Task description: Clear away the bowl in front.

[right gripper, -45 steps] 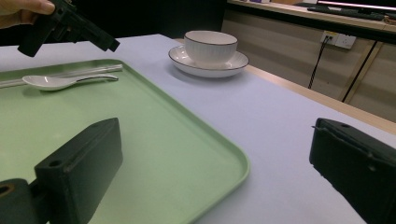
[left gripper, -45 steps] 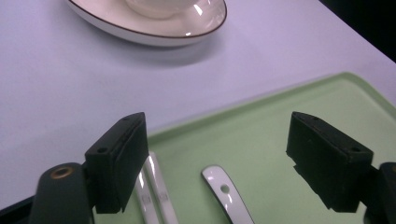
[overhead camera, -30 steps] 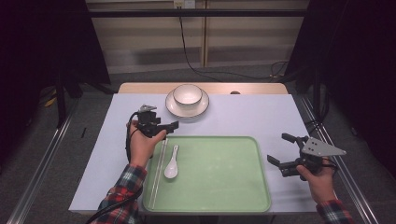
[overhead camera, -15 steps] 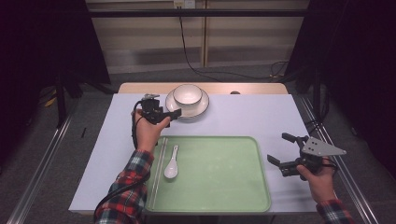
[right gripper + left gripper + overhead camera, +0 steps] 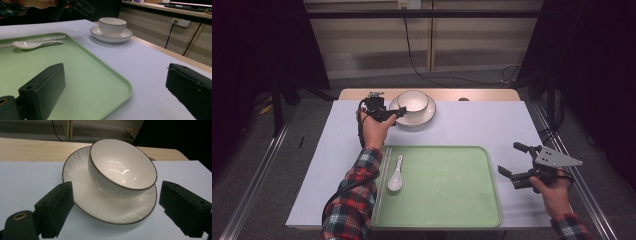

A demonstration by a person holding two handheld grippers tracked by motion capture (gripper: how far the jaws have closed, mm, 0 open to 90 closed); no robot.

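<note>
White bowl (image 5: 122, 167) on its saucer (image 5: 82, 195) sits straight ahead between my spread left tongs (image 5: 116, 213) (right tongs (image 5: 517, 165) spread, far off).

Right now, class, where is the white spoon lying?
In the high view the white spoon lies on the green tray, near its left edge, just right of the person's left sleeve.

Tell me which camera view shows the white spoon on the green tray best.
The high view: it shows the whole spoon from above, lying at the tray's left edge. The right gripper view shows the spoon low and side-on, farther off.
</note>
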